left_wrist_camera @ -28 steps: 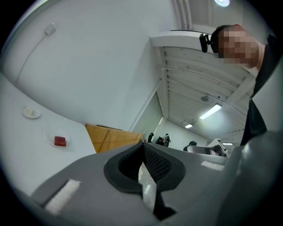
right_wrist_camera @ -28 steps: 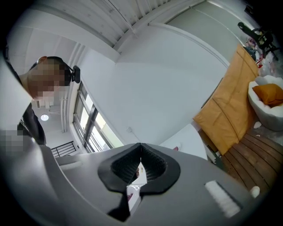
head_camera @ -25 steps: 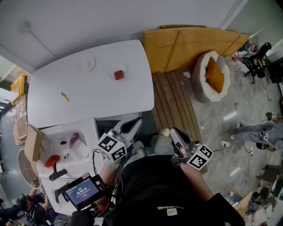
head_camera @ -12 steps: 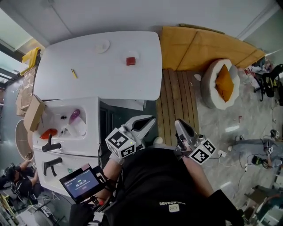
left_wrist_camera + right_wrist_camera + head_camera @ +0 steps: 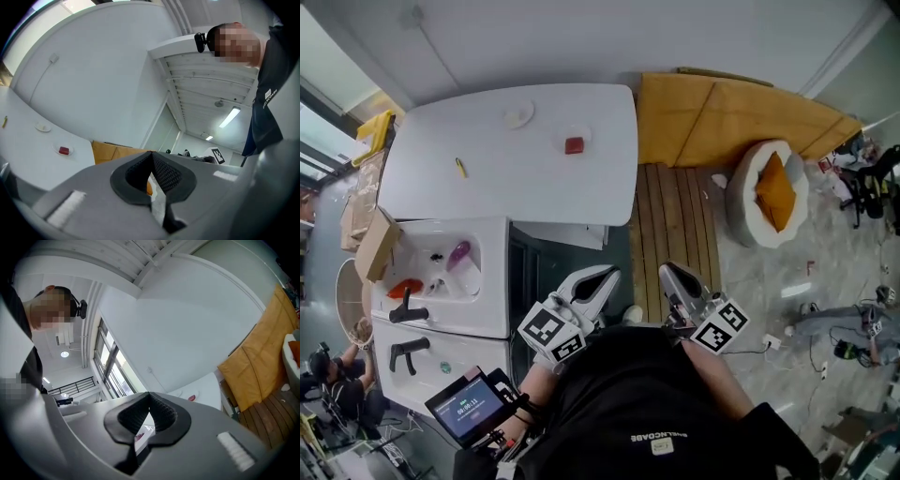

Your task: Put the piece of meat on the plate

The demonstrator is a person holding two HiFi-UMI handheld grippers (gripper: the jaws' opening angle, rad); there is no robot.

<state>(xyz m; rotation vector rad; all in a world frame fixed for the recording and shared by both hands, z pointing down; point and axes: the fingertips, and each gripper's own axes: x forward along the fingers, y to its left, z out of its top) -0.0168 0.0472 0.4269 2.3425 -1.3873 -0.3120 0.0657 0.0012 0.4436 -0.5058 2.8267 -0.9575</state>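
The piece of meat [image 5: 574, 145], a small red cube, lies far off on the white table [image 5: 487, 197], seemingly on a small pale dish. A white plate [image 5: 519, 114] sits to its left near the table's far edge. Both show small in the left gripper view: the meat [image 5: 63, 150] and the plate [image 5: 43, 127]. The meat [image 5: 191, 398] is also a red speck in the right gripper view. My left gripper [image 5: 605, 275] and right gripper [image 5: 667, 272] are held close to my body, well short of the table. Both are shut and hold nothing.
A yellow pen-like object [image 5: 460, 168] lies on the table's left part. A white sink unit [image 5: 441, 272] with small items stands between me and the table at left. Wooden decking [image 5: 675, 216], an orange panel [image 5: 741, 108] and a round cushion bed [image 5: 769, 187] are to the right.
The head view has swung, so the table now sits more central and further up. The left gripper has shifted a little forward. Both grippers stay shut; the meat has not moved on the table.
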